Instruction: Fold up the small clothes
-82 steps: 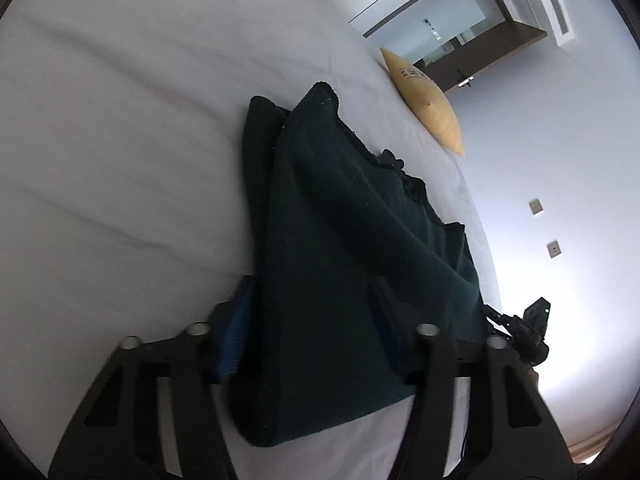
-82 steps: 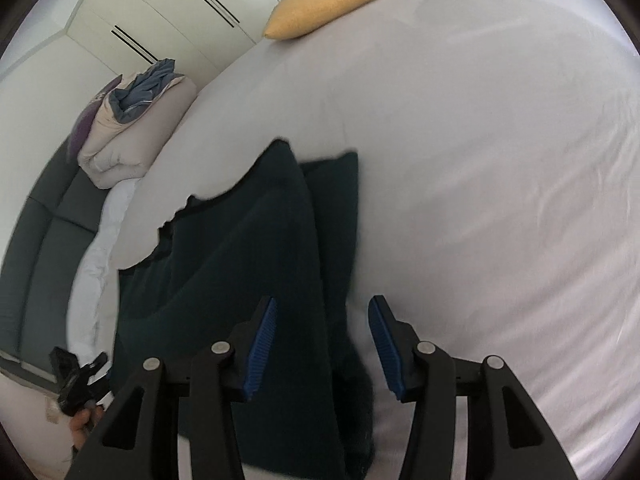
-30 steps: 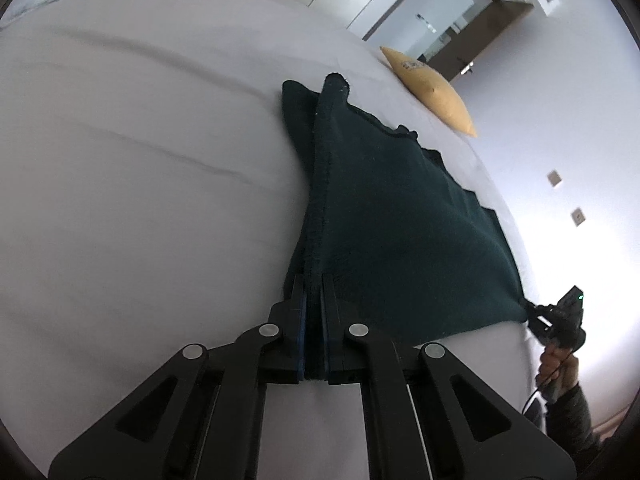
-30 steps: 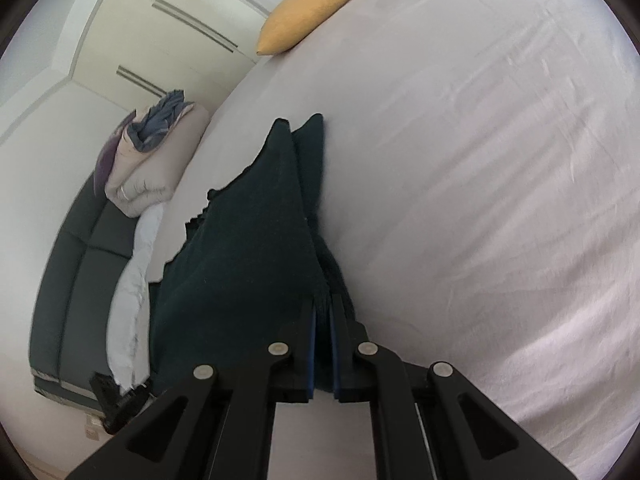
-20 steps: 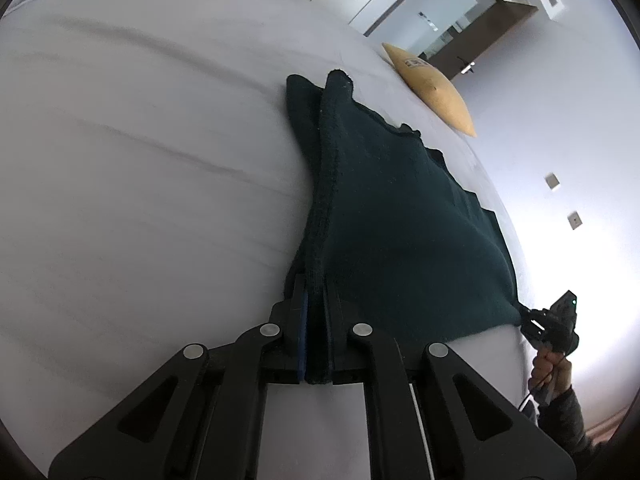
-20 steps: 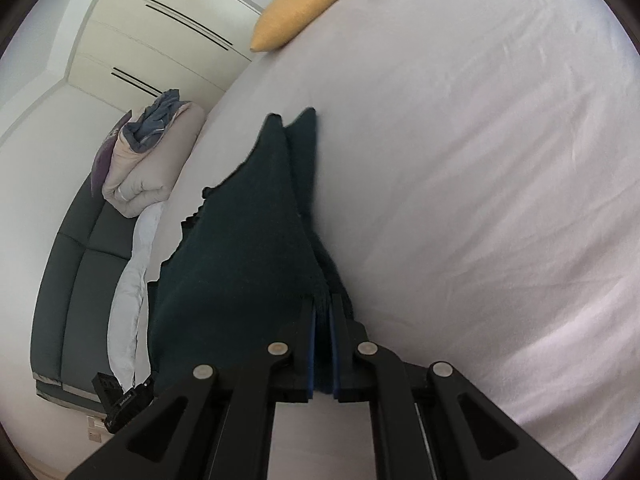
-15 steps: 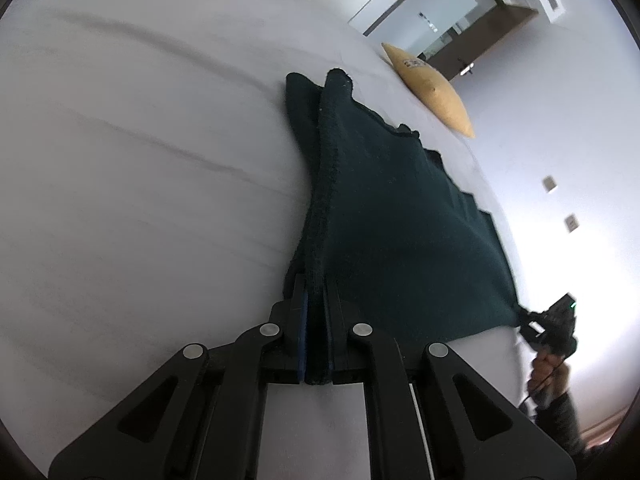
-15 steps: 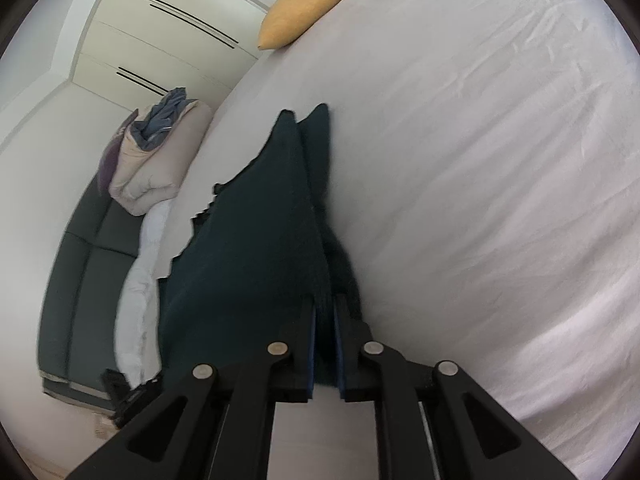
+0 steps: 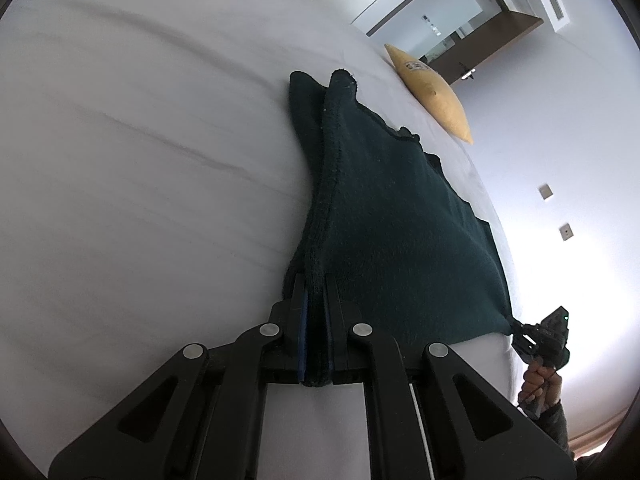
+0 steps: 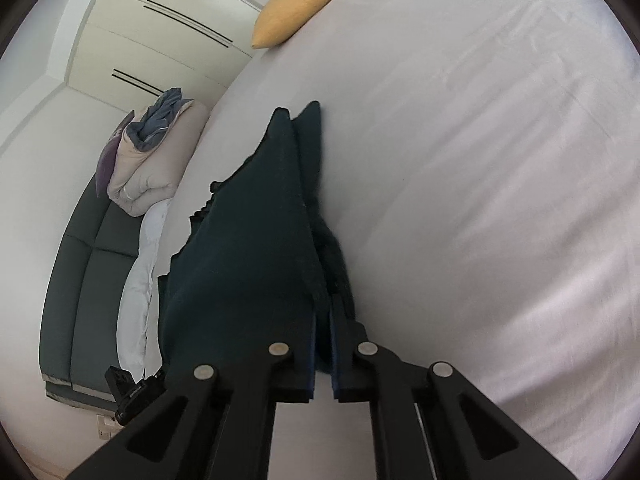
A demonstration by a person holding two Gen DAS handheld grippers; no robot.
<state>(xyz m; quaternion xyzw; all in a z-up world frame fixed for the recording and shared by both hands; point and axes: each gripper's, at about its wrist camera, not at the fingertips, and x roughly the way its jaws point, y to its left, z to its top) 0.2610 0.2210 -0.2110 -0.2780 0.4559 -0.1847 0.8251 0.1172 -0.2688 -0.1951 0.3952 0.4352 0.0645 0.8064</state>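
left gripper [image 9: 315,322]: clamped on near corner of dark green garment [image 9: 384,232] | right gripper [image 10: 323,344]: jaws just closing, pinching the other near corner | garment: far end lying on white bed [image 9: 140,140]

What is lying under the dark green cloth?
The white bed lies under the cloth all around it. Whether anything lies between them cannot be seen: the cloth covers that part.

A little while ago both grippers stood open around the dark green cloth [image 9: 400,216]. Now the left gripper [image 9: 315,300] and the right gripper [image 10: 323,320] pinch its corners, lifted off the bed.
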